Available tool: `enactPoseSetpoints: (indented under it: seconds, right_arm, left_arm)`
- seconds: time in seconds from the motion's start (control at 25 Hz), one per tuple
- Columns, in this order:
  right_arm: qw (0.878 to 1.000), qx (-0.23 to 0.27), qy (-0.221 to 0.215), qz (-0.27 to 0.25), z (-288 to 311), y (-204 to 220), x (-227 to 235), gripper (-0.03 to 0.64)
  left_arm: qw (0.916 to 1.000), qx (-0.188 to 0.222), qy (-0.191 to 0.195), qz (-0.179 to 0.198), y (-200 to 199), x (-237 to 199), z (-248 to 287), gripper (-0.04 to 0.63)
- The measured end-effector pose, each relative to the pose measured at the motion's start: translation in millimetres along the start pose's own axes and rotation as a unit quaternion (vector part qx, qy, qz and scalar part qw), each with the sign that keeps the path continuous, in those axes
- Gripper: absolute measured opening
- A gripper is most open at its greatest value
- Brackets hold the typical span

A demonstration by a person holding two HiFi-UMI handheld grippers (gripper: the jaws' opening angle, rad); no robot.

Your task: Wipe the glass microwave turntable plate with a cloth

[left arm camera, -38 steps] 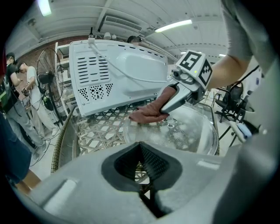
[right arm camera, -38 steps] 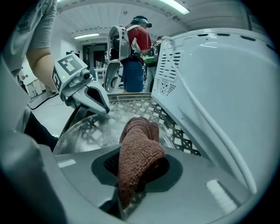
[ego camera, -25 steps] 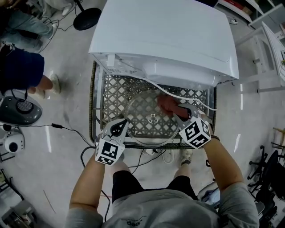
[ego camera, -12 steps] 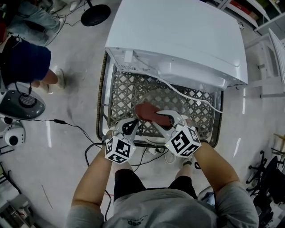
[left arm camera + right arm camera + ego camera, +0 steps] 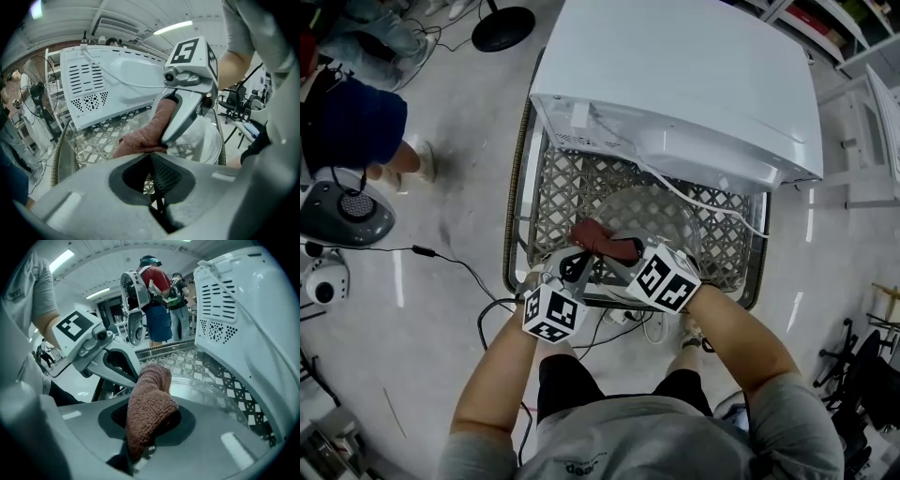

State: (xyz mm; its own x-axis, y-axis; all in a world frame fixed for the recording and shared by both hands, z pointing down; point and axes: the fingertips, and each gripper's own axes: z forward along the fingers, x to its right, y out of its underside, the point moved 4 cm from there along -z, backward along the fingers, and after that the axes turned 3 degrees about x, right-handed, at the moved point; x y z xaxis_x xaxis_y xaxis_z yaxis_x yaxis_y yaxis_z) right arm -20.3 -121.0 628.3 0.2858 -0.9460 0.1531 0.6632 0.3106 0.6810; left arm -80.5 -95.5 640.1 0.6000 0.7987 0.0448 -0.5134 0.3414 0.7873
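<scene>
Glass first: your clear round turntable plate (image 5: 675,220) lies flat on the woven lattice table top (image 5: 551,202). It's just in front of the white microwave (image 5: 675,84) that shares the table, vented back panel turned toward you. The plate is smooth and see-through, so the diamond weave shows right through it. It has a low raised rim, and the left gripper view shows some speckling on the surface just beside the cloth.

Your reddish-brown terry cloth (image 5: 595,236) is a nubby, looped-pile thing, folded into a fat roll. It's pressed onto the plate's near-left part, close to the rim. Your right gripper (image 5: 617,251) has it clamped: in the right gripper view the roll bulges up out of the closed jaws and bends forward onto the glass.

Your left gripper (image 5: 570,269) sits at the plate's near-left edge, just beside the cloth, with its jaws drawn together. I honestly can't tell whether the glass rim is caught between them, because the plate's near edge disappears behind the gripper body. The right gripper reaches across toward the left one, so the two marker cubes (image 5: 664,278) end up near each other at the table's front edge.

A white power cord (image 5: 712,208) trails from the microwave's back across the lattice, passing along the plate's far side.
</scene>
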Motion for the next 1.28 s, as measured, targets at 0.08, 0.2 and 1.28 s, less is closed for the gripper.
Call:
enactPoseSetpoints:
  seconds: [0.08, 0.2, 1.28]
  right_arm:
    - [1.0, -0.016, 0.012, -0.021, -9, 8, 1, 0.1]
    - [0.998, -0.034, 0.032, -0.031, -33, 29, 8, 0.1]
    - [0.995, 0.037, 0.003, -0.088, -81, 35, -36, 0.1]
  left_arm:
    - [1.0, 0.0, -0.001, 0.0, 0, 0, -1, -0.002]
    - [1.0, 0.001, -0.001, 0.0, -1, 0, 0, -0.003]
    - [1.0, 0.001, -0.001, 0.001, 0, 0, 2, -0.003]
